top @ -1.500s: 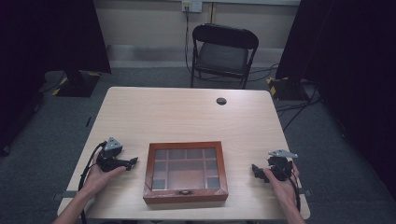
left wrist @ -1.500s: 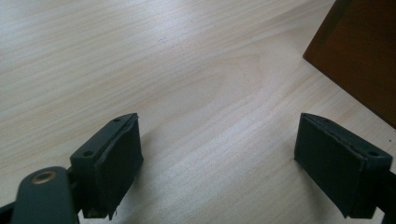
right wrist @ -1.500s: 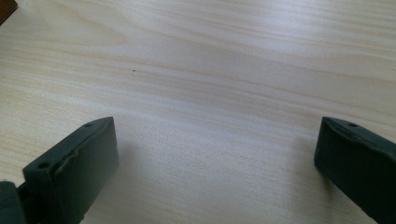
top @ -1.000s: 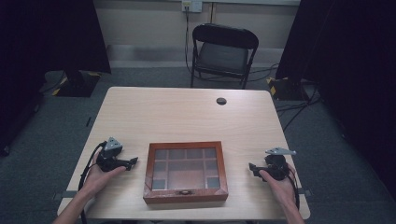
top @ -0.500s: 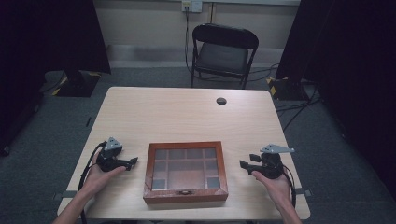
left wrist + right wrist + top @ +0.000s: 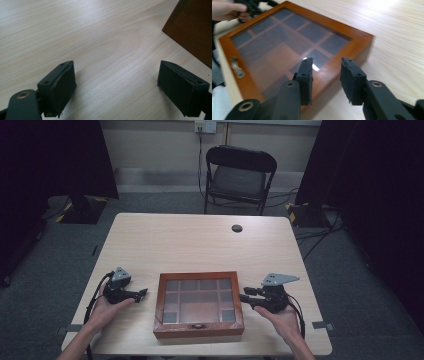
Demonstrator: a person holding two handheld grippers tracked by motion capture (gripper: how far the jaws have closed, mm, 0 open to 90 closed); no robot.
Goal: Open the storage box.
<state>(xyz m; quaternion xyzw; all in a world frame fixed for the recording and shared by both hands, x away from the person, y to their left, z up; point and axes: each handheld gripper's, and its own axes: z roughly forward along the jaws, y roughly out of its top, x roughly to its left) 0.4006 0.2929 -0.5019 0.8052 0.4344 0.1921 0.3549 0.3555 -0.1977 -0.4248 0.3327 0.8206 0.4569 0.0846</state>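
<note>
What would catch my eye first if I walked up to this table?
Probably the wooden box with a glass lid, near the table's front edge. A hand-held gripper sits on each side of it: the left gripper apart from the box with fingers wide open, the right gripper close by its right edge. Behind the table stands a black folding chair.

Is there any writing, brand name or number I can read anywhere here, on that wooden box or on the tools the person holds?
No readable text on anything.
Wooden box: plain frame, glass lid and a metal clasp, no label.
Left tool and right tool: black parts, no markings legible.
Wall outlet: too small to show any print.
</note>
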